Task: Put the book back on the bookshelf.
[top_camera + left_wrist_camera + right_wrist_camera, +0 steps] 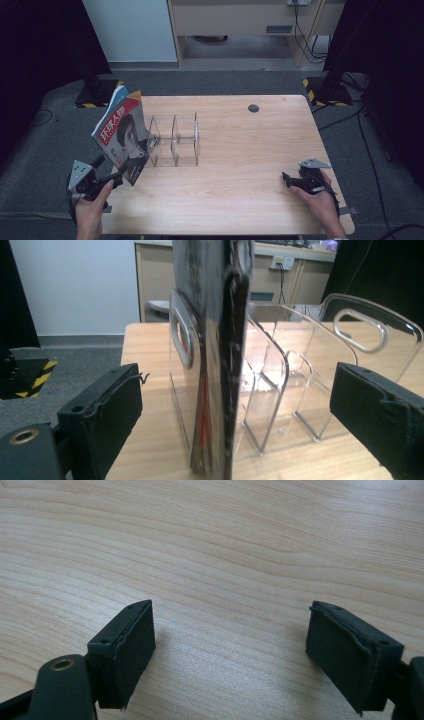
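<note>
Black left gripper point(235, 425) jaws stand wide around the red-covered glossy magazine point(122, 132), unclamped, leaning against the clear acrylic divider rack point(175, 140); nudge it upright gently. Right gripper point(290, 181), wide open and empty, rests far right of the rack.

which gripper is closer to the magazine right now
Left. The left gripper sits at the lower edge of the magazine, jaws open either side of it. The right gripper rests far across the table, open.
</note>
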`<state>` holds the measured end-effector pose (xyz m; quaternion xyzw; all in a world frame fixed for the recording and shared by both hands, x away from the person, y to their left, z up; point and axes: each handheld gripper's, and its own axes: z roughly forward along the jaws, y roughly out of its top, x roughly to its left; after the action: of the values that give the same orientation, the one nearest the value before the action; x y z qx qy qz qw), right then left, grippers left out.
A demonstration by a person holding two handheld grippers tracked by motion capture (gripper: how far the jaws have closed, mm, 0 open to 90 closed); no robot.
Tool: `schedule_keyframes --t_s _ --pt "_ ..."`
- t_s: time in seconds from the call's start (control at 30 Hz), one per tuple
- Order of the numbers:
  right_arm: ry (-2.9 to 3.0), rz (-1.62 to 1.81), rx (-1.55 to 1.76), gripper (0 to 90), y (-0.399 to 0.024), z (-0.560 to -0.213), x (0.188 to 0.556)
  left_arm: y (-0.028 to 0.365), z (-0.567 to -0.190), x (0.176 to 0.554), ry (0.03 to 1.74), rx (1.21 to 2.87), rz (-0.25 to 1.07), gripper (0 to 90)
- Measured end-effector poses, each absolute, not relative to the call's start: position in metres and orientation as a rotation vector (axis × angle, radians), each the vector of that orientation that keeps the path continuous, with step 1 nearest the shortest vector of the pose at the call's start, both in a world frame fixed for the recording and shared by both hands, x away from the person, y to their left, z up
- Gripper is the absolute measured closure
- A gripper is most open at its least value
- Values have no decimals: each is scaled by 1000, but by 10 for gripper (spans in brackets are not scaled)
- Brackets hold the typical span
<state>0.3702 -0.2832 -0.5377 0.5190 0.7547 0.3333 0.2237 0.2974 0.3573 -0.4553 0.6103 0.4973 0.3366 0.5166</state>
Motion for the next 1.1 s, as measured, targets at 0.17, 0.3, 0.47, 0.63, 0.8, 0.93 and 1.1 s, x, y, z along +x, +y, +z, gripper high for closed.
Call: schedule_keyframes --t_s 0.17,0.3,0.47,0.63,0.8,0.93,1.1 --pt "2081 920 1438 200 -283 -538 370 357 -462 287 1187 1488 788 66" --pt "2080 920 1438 199 -283 -538 370 355 -466 280 1181 1505 763 72" --pt "2079 919 1441 200 -283 -538 370 351 -468 272 1169 1512 749 74" --pt "2071 920 1446 200 -282 -538 369 343 -471 267 1140 1551 737 74" --pt "2073 920 1438 199 -282 -538 369 336 -473 265 1122 1581 728 74" --pt "2072 920 1443 199 -282 -538 369 328 -473 265 1092 1609 709 75" --pt "2072 920 1440 199 -282 -538 369 316 -473 269 1046 1663 674 79"
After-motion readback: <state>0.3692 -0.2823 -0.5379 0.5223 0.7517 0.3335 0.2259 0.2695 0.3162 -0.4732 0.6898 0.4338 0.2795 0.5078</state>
